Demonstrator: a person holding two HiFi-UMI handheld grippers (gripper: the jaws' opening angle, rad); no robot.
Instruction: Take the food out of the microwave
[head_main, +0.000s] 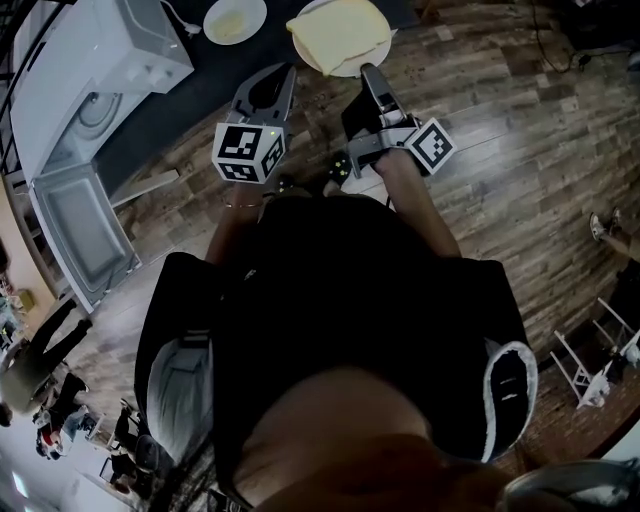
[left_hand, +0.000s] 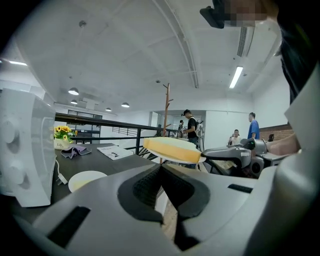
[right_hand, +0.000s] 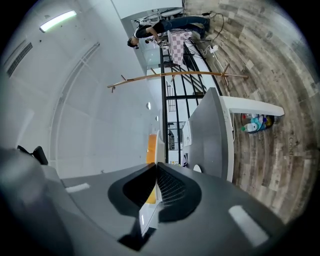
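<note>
A white plate (head_main: 345, 62) carrying a flat yellow piece of food (head_main: 338, 30) hangs over the dark table's edge at the top of the head view. My right gripper (head_main: 368, 70) is shut on the plate's near rim. In the right gripper view the rim (right_hand: 159, 142) runs edge-on between the shut jaws of that gripper (right_hand: 156, 167), with the yellow food (right_hand: 151, 142) on its left side. My left gripper (head_main: 283, 72) is just left of the plate, shut and empty. From the left gripper (left_hand: 161, 167), the food (left_hand: 172, 150) sits ahead, held by the right gripper (left_hand: 202, 156).
The white microwave (head_main: 95, 80) stands at the far left with its door (head_main: 80, 230) swung open. A small white plate (head_main: 235, 20) lies on the dark table (head_main: 200, 90). A vase of yellow flowers (left_hand: 62, 135), a cloth and papers sit farther back. People stand beyond the railing.
</note>
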